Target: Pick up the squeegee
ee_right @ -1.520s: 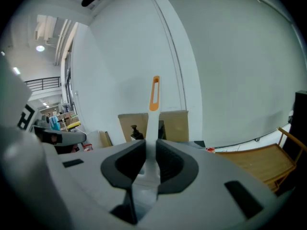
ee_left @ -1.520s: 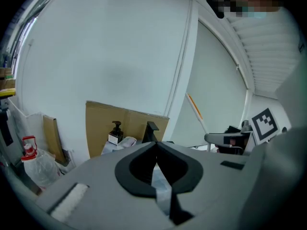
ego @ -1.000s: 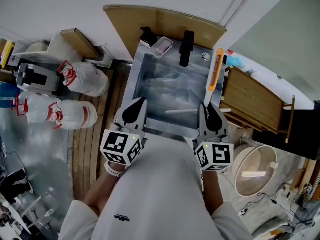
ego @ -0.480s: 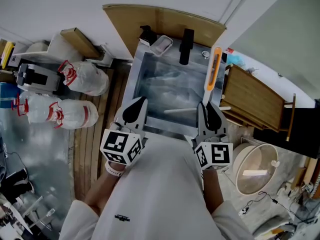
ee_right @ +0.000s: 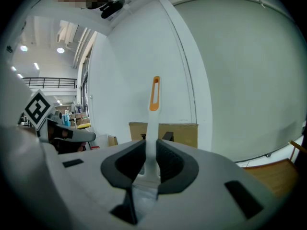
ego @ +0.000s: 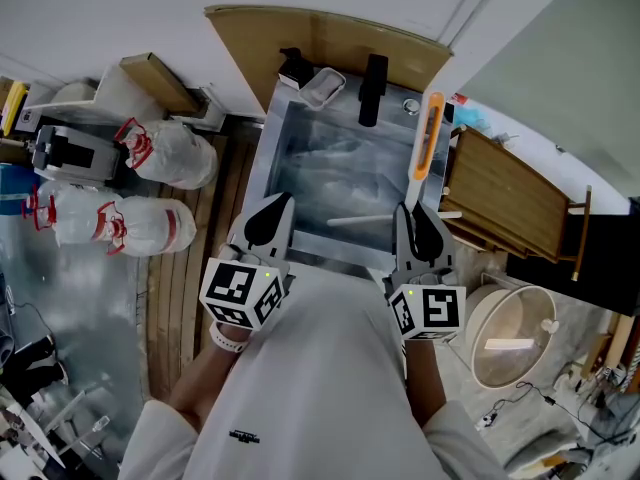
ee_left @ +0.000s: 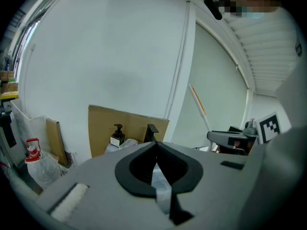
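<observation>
Squeegee (ego: pixel 428 148): lifted above the sink's right side, with its white stem clamped in my right gripper (ego: pixel 417 230).
Change: I see none over the last second, so I judge the pickup done.
Left gripper (ego: pixel 270 220): jaws together, empty.
Room: sink rim (ego: pixel 268 158) below, wooden rack (ego: pixel 500 198) close on the right, clear upward.

squeegee (ego: pixel 426 150): white shaft, orange slotted end | left gripper (ego: pixel 286 201), right gripper (ego: pixel 408 211): grey shells, black jaw liners, black-and-white square-marker cubes | sink (ego: pixel 335 173): steel grey | cardboard (ego: pixel 335 43): brown | bags (ego: pixel 175 158): translucent white, red ties
</observation>
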The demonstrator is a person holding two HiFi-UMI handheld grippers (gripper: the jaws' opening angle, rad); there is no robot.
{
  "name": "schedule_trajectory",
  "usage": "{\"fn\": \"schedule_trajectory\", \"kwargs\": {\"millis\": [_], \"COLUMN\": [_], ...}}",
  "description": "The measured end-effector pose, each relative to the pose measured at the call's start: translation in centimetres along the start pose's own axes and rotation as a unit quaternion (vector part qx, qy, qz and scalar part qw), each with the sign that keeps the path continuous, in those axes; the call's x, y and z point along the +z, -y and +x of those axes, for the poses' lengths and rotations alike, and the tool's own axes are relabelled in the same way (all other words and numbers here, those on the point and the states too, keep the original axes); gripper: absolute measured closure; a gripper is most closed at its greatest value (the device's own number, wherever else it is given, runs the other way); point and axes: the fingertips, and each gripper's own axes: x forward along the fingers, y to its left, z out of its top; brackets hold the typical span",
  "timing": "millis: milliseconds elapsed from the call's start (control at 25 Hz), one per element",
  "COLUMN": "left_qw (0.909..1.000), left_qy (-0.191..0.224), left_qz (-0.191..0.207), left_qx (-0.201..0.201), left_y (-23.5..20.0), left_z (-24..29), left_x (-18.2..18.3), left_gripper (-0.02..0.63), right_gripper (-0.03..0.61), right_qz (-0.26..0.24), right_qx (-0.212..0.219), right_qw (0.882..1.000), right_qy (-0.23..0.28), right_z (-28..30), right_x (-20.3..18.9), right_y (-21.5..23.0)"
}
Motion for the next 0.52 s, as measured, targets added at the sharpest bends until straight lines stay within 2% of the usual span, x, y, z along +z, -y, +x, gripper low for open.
{"fn": "schedule_trajectory", "kwargs": {"millis": [520], "left_qw": [1.0], "left_qy": [-0.001], "left_qz": [-0.001], "left_qx": [0.002], "left_y": [0.23], "left_z": [-0.5], "left_x": [-0.41], "left_gripper": [0.609], "right_gripper": [0.517], "right_qz": [0.002], "right_qx": [-0.001], "right_qw": [1.0], "right_qy": [0.006], "right_z": [-0.45], "right_x": [0.24], "right_y": [-0.3]}}
